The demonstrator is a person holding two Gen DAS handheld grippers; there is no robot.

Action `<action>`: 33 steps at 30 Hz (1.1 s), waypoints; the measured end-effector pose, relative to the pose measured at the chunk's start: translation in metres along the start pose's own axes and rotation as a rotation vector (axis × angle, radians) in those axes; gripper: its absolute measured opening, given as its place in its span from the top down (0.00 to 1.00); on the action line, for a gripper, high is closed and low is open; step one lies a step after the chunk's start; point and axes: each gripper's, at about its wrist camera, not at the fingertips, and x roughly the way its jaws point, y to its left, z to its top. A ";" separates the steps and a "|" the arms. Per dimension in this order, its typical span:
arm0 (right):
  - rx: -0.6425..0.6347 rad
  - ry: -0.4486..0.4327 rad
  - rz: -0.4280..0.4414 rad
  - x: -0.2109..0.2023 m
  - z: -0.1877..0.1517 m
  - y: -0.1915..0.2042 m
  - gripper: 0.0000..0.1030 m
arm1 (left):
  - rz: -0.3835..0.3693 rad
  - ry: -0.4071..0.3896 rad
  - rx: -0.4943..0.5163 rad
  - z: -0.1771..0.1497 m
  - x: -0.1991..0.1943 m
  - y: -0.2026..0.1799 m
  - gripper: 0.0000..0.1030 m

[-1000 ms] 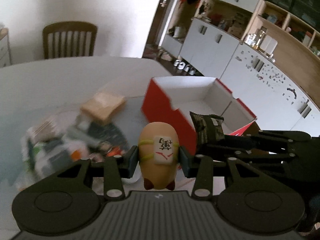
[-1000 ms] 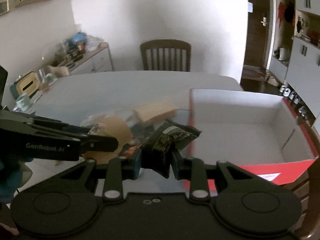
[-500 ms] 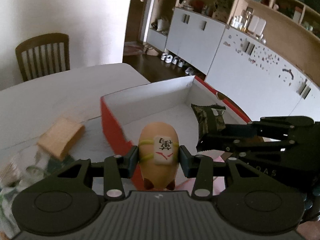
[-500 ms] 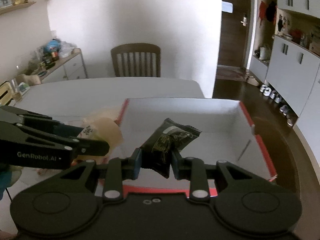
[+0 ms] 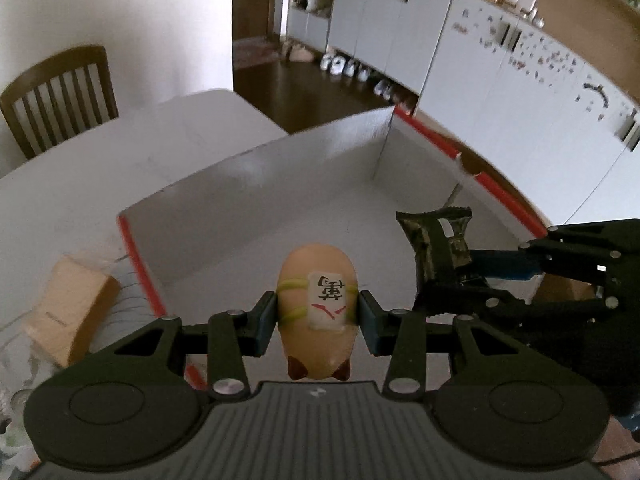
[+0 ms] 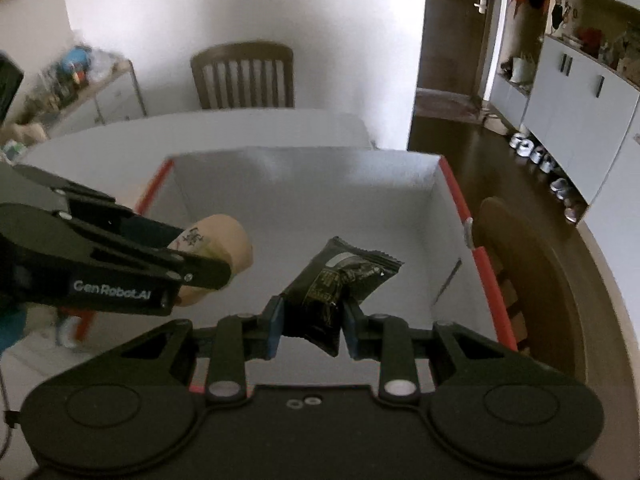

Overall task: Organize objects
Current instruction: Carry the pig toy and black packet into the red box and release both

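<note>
Left gripper (image 5: pixel 318 312) clamps a tan egg-shaped toy (image 5: pixel 318 300) between its pads; right gripper (image 6: pixel 308 326) pinches a dark snack packet (image 6: pixel 340 280). Both hang over the white floor of the red-edged box (image 6: pixel 486 264) ahead and below. Judged step: delivery. Next, lower inside the walls, then release each.

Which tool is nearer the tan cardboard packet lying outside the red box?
Left. The left tool is over the box's near-packet side; the right tool is farther across.
</note>
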 end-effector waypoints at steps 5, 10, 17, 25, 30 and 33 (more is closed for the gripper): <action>0.000 0.081 0.002 0.027 0.000 -0.005 0.71 | 0.015 0.110 -0.022 0.010 0.039 0.003 0.59; -0.014 0.145 0.031 0.045 -0.004 -0.006 0.71 | 0.032 0.183 -0.020 0.012 0.065 0.002 0.59; -0.004 0.214 0.043 0.062 -0.008 -0.009 0.71 | 0.034 0.227 -0.018 0.016 0.080 0.003 0.58; -0.021 0.220 0.076 0.060 -0.010 -0.010 0.64 | 0.017 0.257 -0.048 0.021 0.088 0.003 0.49; -0.019 0.200 0.078 0.051 -0.008 -0.012 0.61 | -0.004 0.209 -0.058 0.022 0.078 0.005 0.34; -0.006 0.178 0.081 0.040 -0.007 -0.012 0.57 | -0.016 0.175 -0.058 0.021 0.065 0.006 0.34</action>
